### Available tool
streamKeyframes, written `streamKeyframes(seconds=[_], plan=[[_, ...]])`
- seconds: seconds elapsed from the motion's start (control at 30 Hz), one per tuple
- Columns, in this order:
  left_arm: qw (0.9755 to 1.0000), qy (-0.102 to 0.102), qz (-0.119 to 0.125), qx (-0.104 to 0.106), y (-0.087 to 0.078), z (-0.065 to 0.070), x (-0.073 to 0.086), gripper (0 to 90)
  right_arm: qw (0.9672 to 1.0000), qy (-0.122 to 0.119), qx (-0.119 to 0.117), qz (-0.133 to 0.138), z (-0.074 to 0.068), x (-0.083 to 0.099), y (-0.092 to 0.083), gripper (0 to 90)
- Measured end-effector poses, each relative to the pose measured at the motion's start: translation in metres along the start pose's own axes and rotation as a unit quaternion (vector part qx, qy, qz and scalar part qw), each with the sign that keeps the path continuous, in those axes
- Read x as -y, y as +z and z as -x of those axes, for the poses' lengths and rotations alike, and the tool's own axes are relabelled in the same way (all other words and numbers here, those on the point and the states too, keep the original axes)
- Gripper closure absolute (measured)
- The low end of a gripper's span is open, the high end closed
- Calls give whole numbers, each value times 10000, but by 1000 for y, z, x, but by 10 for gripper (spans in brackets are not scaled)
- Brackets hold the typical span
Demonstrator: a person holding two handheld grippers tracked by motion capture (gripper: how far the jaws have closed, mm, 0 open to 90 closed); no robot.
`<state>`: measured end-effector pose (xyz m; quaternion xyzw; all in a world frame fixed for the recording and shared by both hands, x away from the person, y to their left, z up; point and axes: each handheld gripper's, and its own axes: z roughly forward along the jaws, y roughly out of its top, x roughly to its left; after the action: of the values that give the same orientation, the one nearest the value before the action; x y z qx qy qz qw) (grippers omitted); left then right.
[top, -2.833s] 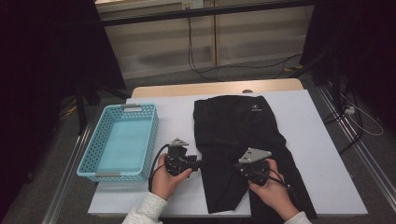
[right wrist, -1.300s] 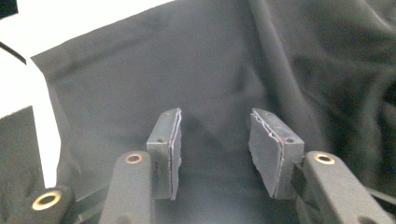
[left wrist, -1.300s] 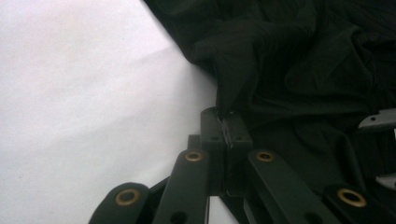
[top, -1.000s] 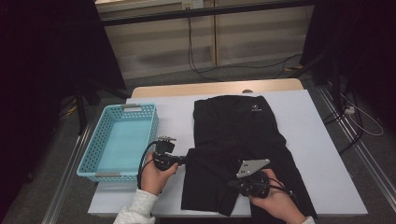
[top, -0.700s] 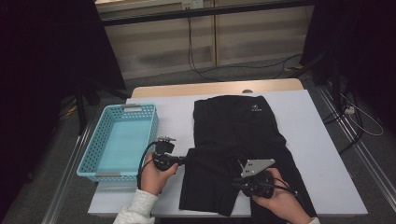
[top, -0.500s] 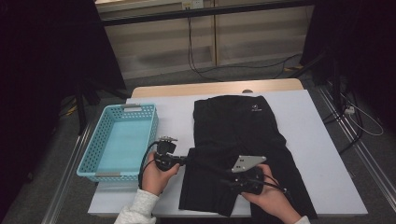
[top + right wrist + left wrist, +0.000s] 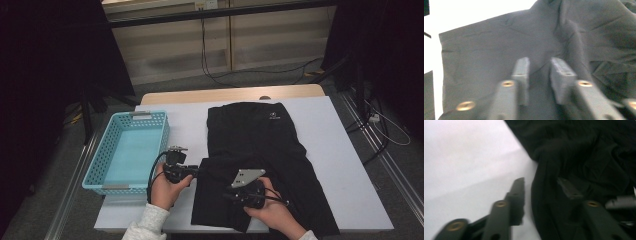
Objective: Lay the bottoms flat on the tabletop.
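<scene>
The left gripper (image 7: pixel 196 171) sits parted astride the black garment's (image 7: pixel 260 145) left edge. The right gripper (image 7: pixel 227 192) stands narrowly open over its near fold. Bare table (image 7: pixel 345 165) lies right; the basket (image 7: pixel 131 150) is left.

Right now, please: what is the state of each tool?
Left tool: open, its jaws on either side of the black garment's edge.
Right tool: open, over the garment.

High cam sat above the person's side, looking down toward 12 o'clock. Both gripper cams rode close along their jaws, sharing the black garment (image 7: pixel 260 150) and white table (image 7: pixel 345 165).
</scene>
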<state>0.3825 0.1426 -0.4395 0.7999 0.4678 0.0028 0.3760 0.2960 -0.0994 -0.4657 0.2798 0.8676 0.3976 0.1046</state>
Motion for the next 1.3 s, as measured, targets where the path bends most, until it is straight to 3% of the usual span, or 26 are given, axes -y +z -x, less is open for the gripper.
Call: streamKeyframes(seconds=[0.03, 0.07, 0.43, 0.47, 0.57, 0.7, 0.73, 0.77, 0.8, 0.83, 0.87, 1.0, 1.13, 1.2, 1.3], plan=[[10000, 0, 0, 0, 0, 0, 0, 528, 10000, 0, 0, 0, 0, 0, 0, 766], [9999, 31, 139, -18, -1, 1, -1, 516, 9999, 33, -146, 6, 1, 1, -1, 883], [9998, 55, 200, 14, -2, 2, -3, 491, 9971, -3, -743, -192, -5, 7, -13, 881], [9997, 48, 221, 13, -2, 3, -3, 488, 9990, -124, -407, -138, -8, 5, -16, 725], [9997, 39, 251, -9, -2, 3, -4, 463, 9991, -123, -373, 140, -10, -1, -12, 599], [9994, 92, 313, -94, 0, 2, -5, 398, 9989, -8, -450, 159, -14, -6, 1, 507], [9993, 108, 349, -109, -1, 1, -6, 395, 9991, -138, -361, 152, -17, -5, 12, 524], [9993, 108, 349, -109, -1, 1, -6, 391, 9991, -138, -361, 152, -17, -5, 12, 524], [9991, 131, 390, -129, -2, 2, -6, 392, 9995, -216, -198, 97, -20, -6, 12, 616], [9991, 131, 390, -129, -2, 2, -6, 396, 9995, -216, -198, 97, -20, -6, 12, 616], [9990, 112, 411, -124, -2, 2, -6, 398, 9994, -220, -228, 127, -20, -6, 12, 884], [9990, 136, 409, -139, -2, 2, -6, 399, 9993, -154, -327, 108, -20, -5, 10, 895], [9988, 174, 443, -130, -1, 3, -6, 372, 9968, -162, -785, 25, -29, -5, 5, 892], [9990, 157, 399, -92, 0, 3, -6, 359, 9946, -245, -1004, -10, -32, -5, 5, 859], [9990, 159, 402, -112, 2, 3, -5, 327, 9965, -120, -818, 99, -29, -7, 3, 587]])
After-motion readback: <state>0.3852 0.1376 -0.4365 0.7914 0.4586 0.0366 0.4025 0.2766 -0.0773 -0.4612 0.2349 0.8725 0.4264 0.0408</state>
